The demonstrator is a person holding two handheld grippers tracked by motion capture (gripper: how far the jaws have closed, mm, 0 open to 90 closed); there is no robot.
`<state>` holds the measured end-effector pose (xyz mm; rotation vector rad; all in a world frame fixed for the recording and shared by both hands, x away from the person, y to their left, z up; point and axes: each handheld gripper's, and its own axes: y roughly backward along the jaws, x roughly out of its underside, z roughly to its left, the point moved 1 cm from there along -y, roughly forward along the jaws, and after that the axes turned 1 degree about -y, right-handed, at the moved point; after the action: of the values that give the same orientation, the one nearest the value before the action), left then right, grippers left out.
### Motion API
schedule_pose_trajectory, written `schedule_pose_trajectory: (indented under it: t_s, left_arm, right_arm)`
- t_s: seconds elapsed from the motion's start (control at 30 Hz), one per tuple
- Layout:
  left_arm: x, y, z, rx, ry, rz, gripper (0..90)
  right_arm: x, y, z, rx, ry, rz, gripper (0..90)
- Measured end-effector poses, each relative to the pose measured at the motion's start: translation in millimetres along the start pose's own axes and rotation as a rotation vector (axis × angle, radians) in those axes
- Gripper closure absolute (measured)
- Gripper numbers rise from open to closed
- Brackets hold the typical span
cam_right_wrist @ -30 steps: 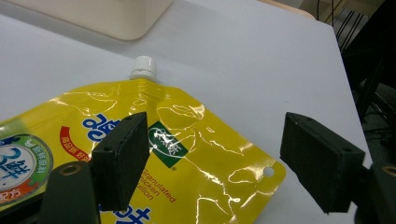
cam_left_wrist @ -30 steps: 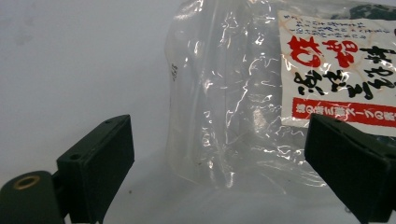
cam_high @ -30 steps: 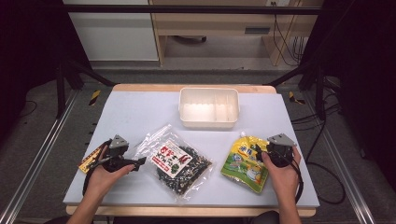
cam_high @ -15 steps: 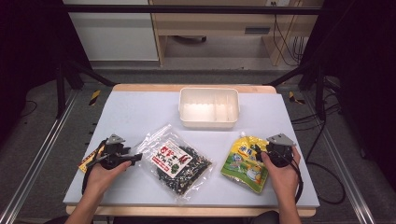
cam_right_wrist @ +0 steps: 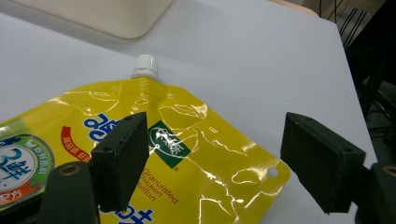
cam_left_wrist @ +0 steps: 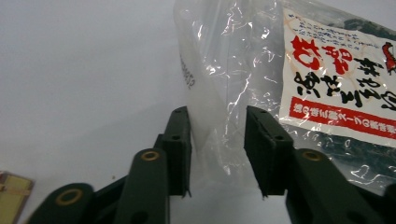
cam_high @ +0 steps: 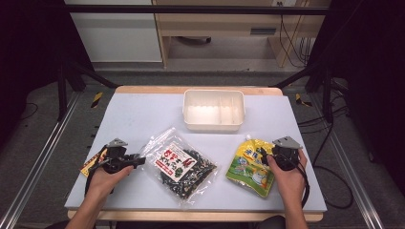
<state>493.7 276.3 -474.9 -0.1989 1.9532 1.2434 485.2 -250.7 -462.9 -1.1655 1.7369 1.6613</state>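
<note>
While the clear seaweed bag (cam_left_wrist: 261, 74) lies flat at mid-table, its crinkled corner is straddled by the left gripper (cam_left_wrist: 217, 154), whose jaws have just been closing without pinching yet; a deep bite is advised. The right gripper (cam_right_wrist: 212, 161) is held wide over the yellow pouch (cam_right_wrist: 187, 154).

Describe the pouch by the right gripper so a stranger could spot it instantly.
On the grey table, look below the white bin, toward its right. The pouch lies flat there, just left of the right gripper. Unlike the clear bag of dark contents beside it, it is bright yellow with a white screw cap.
</note>
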Motion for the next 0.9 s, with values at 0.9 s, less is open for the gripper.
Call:
schedule_pose_trajectory:
  t_s: [0.9]
  left_arm:
    - [-13.9, 15.4, -16.1, -0.031, -0.114, -0.101, 89.0]
  right_arm:
    - [-4.2, 3.5, 1.4, 0.001, 0.003, -0.037, 24.0]
